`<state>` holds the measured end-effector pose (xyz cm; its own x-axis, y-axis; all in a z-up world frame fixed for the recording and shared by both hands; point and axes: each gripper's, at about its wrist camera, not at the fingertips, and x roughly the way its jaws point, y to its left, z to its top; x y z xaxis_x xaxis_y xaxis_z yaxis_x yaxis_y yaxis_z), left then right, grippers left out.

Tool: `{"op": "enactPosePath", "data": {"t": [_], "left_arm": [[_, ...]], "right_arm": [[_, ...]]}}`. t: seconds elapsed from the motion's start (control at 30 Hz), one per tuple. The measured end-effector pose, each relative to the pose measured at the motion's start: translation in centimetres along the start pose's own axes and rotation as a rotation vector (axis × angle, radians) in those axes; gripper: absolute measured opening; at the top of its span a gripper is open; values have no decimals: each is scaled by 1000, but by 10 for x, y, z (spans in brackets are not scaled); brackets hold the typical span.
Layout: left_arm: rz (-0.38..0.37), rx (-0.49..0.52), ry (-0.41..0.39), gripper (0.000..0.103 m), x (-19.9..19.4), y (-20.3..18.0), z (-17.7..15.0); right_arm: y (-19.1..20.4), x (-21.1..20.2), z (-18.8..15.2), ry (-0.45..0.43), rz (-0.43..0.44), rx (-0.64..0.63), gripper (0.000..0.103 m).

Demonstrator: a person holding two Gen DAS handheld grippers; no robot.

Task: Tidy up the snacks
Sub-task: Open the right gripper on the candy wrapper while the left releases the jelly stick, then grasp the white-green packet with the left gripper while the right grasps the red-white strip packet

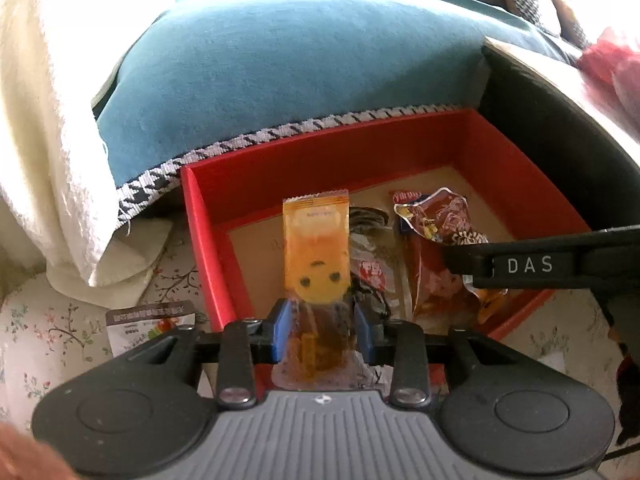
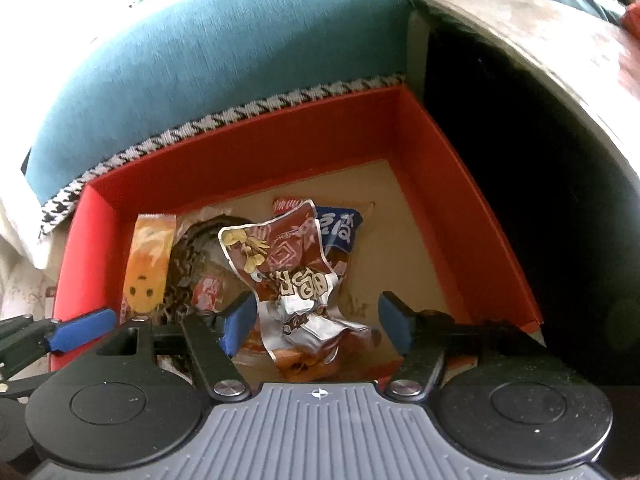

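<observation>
Snacks sit in the red box [image 2: 440, 184]. Left hand-held gripper [image 1: 322, 326] pinches the orange packet [image 1: 316, 248] over it; right hand-held gripper [image 2: 316, 320] spread, brown packet [image 2: 288, 264] loose between pads.

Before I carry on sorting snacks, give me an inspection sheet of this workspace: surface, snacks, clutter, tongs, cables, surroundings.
Surface: floral cloth, red box on it.
Job's things: orange packet upright in box; brown packet, blue packet and others lying in box.
Clutter: printed card on cloth beside box.
Tongs: left tongs shut on orange packet; right tongs open, brown packet between them.
Cables: nothing clearly seen.
Surroundings: teal cushion behind box, white blanket on one side, dark cabinet on the other.
</observation>
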<state>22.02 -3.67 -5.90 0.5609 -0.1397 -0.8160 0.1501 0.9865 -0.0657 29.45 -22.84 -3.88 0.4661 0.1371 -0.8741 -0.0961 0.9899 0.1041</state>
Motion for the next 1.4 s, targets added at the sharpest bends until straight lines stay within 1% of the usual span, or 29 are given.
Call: {"op": "enactPosePath", "data": {"t": [0.13,0.27,0.4,0.5,0.57,0.7,0.8,0.9,1.03,1.17,1.3,1.4], "left_arm": [[-3,32,10,29,-1,1,-3],[-7,21,20,29,0,8,0],[5,20,32,27,0,15,3],[33,27,28,27,-3,19,2],[55,38,17,27,-7,22,1],[24,3,29,28,-13,29,1],[33,16,10,29,-21,26,1],[13,2,-14,31,-36,25,0],[-6,-20,-34,35,-56,32,-2],[-6,-47,-39,38,-74,43,-14],[1,-72,-19,39,-88,50,-35],[-31,-102,16,40,-94,51,-57]], "right_arm": [[4,-4,-9,24,-5,0,74],[10,-9,-19,33,-4,-1,74],[20,-13,-29,45,0,-9,74],[24,-16,-34,41,-5,-6,74],[23,-22,-34,18,-10,15,74],[22,-45,-31,-52,-14,29,74],[22,-66,-34,-96,-11,21,76],[21,-82,-42,-116,3,14,77],[25,-100,-57,-119,18,-7,77],[32,-110,-76,-108,33,-29,79],[33,-107,-94,-67,38,-33,79],[32,-103,-105,-34,47,-21,79]]}}
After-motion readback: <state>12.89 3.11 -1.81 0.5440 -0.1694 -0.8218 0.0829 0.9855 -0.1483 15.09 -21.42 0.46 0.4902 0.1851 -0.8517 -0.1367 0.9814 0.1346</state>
